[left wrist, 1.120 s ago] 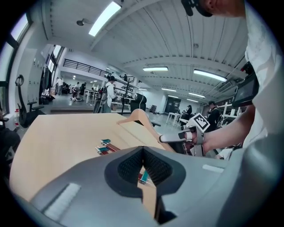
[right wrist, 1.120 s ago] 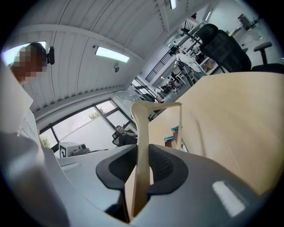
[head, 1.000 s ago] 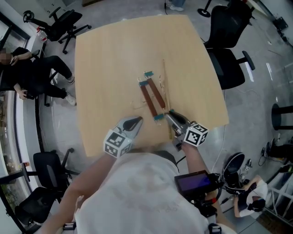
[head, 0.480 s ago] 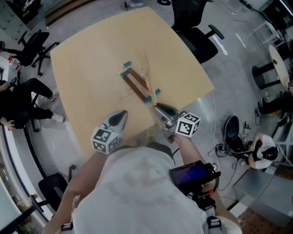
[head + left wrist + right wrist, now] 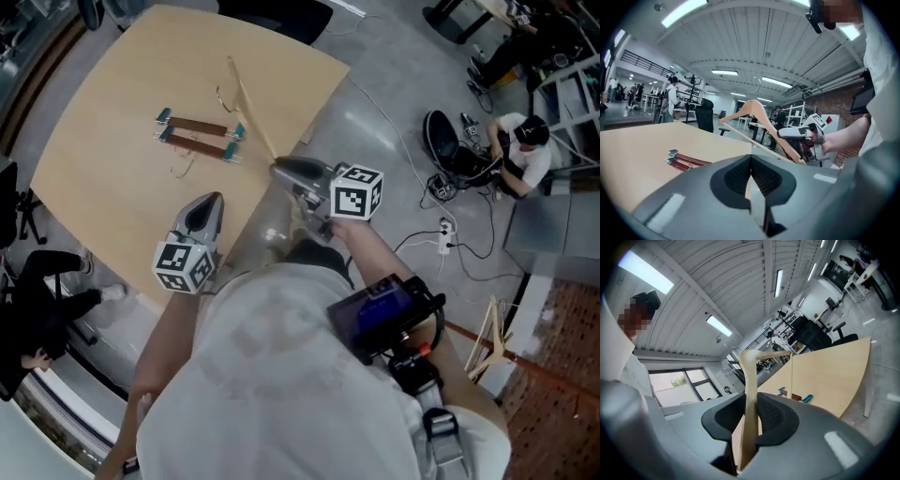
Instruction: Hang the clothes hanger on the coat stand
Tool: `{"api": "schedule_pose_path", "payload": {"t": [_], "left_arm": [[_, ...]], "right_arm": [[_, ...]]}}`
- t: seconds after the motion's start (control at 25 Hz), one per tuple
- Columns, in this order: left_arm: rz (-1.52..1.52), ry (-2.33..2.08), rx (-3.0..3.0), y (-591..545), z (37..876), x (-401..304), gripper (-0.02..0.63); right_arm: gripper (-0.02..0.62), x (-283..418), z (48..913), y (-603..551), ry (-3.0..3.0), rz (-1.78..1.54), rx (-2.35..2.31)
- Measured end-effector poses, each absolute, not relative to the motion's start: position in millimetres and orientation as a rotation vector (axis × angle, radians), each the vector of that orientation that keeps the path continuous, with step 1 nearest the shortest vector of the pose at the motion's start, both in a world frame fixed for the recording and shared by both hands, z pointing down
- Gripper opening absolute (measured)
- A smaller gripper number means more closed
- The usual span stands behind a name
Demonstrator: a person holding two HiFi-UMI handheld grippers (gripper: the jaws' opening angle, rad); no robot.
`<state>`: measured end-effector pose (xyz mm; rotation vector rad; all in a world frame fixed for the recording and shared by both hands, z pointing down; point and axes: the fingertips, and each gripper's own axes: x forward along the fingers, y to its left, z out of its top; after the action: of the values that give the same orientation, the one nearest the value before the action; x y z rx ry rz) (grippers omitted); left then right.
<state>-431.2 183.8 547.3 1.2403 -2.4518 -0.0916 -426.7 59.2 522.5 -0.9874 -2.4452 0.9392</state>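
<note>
My right gripper (image 5: pixel 281 170) is shut on one arm of a pale wooden clothes hanger (image 5: pixel 251 111), which it holds in the air over the table's right edge. In the right gripper view the hanger's arm (image 5: pixel 750 380) runs up between the pads, and its thin metal hook sits at the top. From the left gripper view, the hanger (image 5: pixel 757 111) and the right gripper (image 5: pixel 799 133) appear off to the right. My left gripper (image 5: pixel 212 200) hovers near the table's front edge, jaws together and holding nothing. No coat stand can be made out.
Two brown bars with teal end clips (image 5: pixel 199 137) lie on the light wooden table (image 5: pixel 103 103). A person crouches on the grey floor at the right (image 5: pixel 517 141) among cables. Another person in black sits at the lower left (image 5: pixel 33 305).
The right gripper has lifted the hanger off the table and carried it toward the table's right edge. The left gripper has moved along with the body, and the head view has swung round.
</note>
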Motion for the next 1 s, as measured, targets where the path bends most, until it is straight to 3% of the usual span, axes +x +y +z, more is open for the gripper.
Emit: {"api": "schedule_pose_path", "payload": {"t": [0.76, 1.0], "left_arm": [[0.023, -2.107, 1.739, 38.5, 556.4, -354.4, 0.002], [0.074, -1.956, 1.876, -24.0, 565.6, -285.3, 0.002]], "right_arm": [[0.098, -272.0, 534.4, -40.7, -2.669, 1.116, -0.605], [0.098, -185.4, 525.1, -84.8, -2.756, 1.2, -0.468]]}}
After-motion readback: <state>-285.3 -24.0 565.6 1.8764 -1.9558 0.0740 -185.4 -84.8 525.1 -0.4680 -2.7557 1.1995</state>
